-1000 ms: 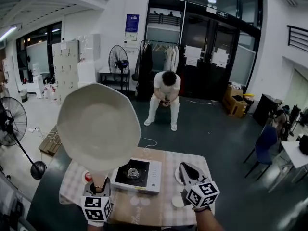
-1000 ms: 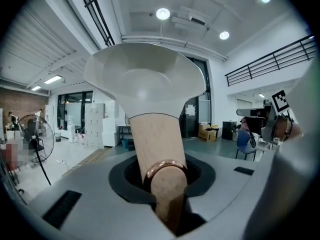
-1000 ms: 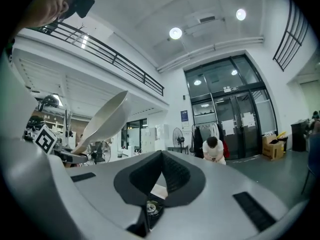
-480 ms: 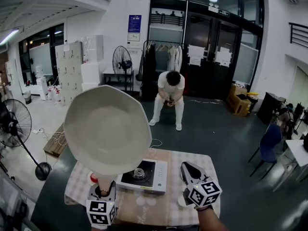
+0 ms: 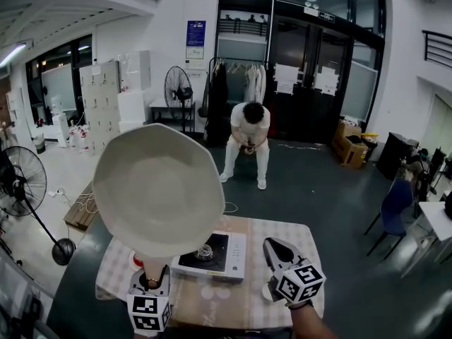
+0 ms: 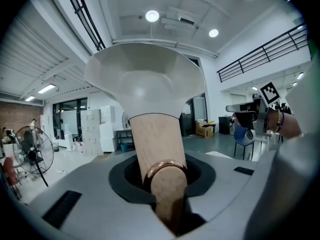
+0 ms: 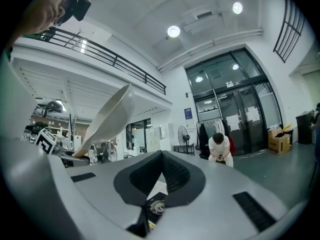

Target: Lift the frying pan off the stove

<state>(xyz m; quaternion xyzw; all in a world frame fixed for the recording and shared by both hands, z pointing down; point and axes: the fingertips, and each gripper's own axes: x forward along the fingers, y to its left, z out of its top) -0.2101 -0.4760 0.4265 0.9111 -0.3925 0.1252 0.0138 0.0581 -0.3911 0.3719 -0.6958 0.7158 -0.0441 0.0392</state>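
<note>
The pale frying pan (image 5: 157,188) hangs high above the table, tilted with its inside facing me. My left gripper (image 5: 151,275) is shut on its wooden handle (image 5: 153,267), at the table's near left. In the left gripper view the handle (image 6: 156,146) with its copper ring runs up from between the jaws to the pan (image 6: 148,79). Below it, the white stove (image 5: 224,258) with a black top stands bare; its burner (image 5: 205,251) shows. My right gripper (image 5: 275,248) is shut and empty to the stove's right; in its own view (image 7: 162,175) the pan (image 7: 109,115) shows at the left.
A checked cloth covers the table (image 5: 296,233). A small red thing (image 5: 136,262) lies by the stove's left side, under the pan. A person (image 5: 246,141) sits beyond the table. A floor fan (image 5: 19,181) stands at the left and a blue chair (image 5: 389,216) at the right.
The pan stays raised in the left gripper; it drifted slightly to the right early on and has hardly moved since. The right gripper holds its place.
</note>
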